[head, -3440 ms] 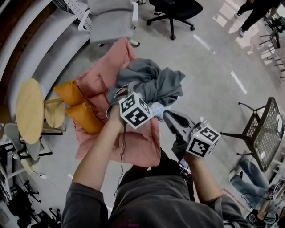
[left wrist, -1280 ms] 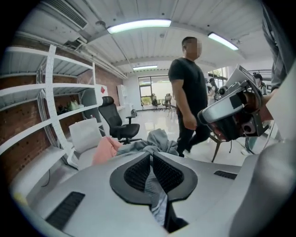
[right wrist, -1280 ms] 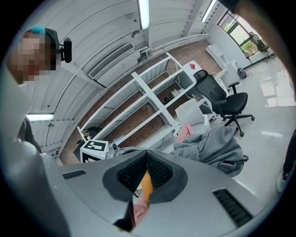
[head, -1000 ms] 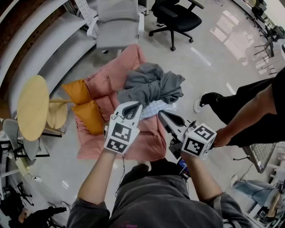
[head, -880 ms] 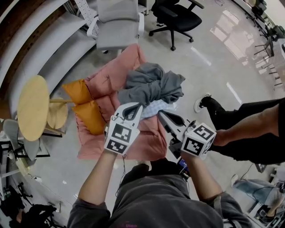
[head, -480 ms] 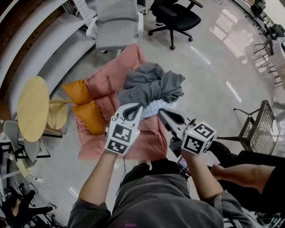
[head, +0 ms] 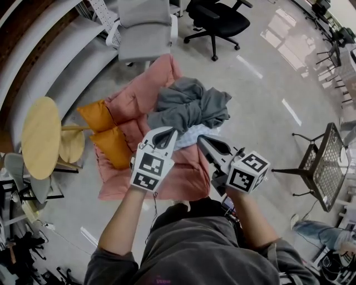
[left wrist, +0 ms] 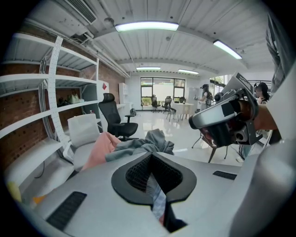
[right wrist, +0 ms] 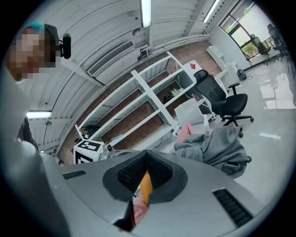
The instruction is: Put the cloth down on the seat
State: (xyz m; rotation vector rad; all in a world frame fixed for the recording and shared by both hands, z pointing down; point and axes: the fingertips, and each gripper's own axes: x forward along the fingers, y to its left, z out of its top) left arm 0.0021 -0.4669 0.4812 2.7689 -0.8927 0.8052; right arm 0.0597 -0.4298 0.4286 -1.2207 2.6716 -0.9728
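And there's the crumpled grey cloth [head: 189, 106], lying in a heap on the far half of the pink padded seat [head: 178, 181], with its right edge spilling past the seat's side over the shiny floor and a pale checked cloth [head: 193, 135] peeping out just beneath it. Two orange cushions [head: 114, 147] sit along the seat's left edge. Both grippers hover over the near end of the seat, neither one holding the grey cloth: the left gripper [head: 166, 133] has its jaws pressed together with nothing gripped, and the right gripper [head: 204, 142], just beside it, shows its jaws closed up and empty too, tips pointing towards the heap. Beyond the seat stand a light grey office chair [head: 143, 28] and a black swivel chair [head: 219, 15]
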